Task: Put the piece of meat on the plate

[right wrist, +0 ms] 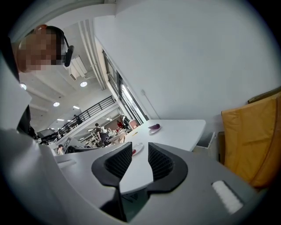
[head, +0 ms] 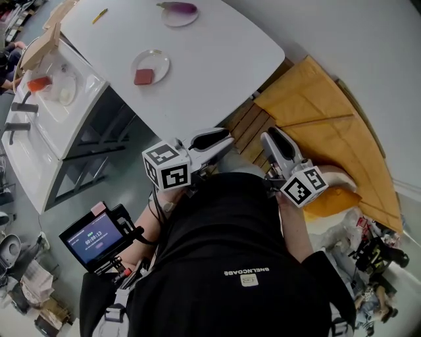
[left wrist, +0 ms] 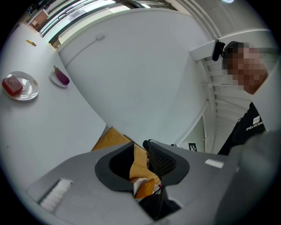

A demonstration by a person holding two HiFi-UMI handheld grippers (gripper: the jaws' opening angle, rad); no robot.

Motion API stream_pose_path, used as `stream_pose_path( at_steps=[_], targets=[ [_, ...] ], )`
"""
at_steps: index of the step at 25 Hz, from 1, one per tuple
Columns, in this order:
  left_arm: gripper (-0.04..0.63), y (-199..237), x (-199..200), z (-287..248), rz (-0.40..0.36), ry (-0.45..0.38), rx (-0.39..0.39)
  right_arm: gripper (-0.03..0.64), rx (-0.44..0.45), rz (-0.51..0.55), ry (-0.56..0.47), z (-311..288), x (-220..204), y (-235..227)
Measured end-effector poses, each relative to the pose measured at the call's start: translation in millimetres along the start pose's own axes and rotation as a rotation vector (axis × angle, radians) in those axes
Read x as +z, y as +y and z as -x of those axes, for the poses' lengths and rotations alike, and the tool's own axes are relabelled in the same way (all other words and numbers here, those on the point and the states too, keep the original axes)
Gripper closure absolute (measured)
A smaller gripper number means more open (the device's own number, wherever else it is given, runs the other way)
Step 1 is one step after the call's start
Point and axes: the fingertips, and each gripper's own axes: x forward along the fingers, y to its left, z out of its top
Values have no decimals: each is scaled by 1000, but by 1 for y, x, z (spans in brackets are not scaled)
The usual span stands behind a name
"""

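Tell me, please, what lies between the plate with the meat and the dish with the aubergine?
Nothing: in the head view, only bare white table separates the plate holding the meat from the dish under the aubergine.

In the head view the table (head: 217, 59) runs off the picture's top edge, and its near corner is hidden behind the left claw (head: 222, 137). A thin yellow thing (head: 99, 16) (by the table's left edge) is too small to tell.
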Motion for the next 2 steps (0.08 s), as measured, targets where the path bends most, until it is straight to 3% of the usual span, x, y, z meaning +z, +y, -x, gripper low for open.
stream_pose_path(
  at_steps=[2],
  targets=[
    [480,3,1,1,6,-5,3,499,1,-4,6,-3,-2,-1]
  ],
)
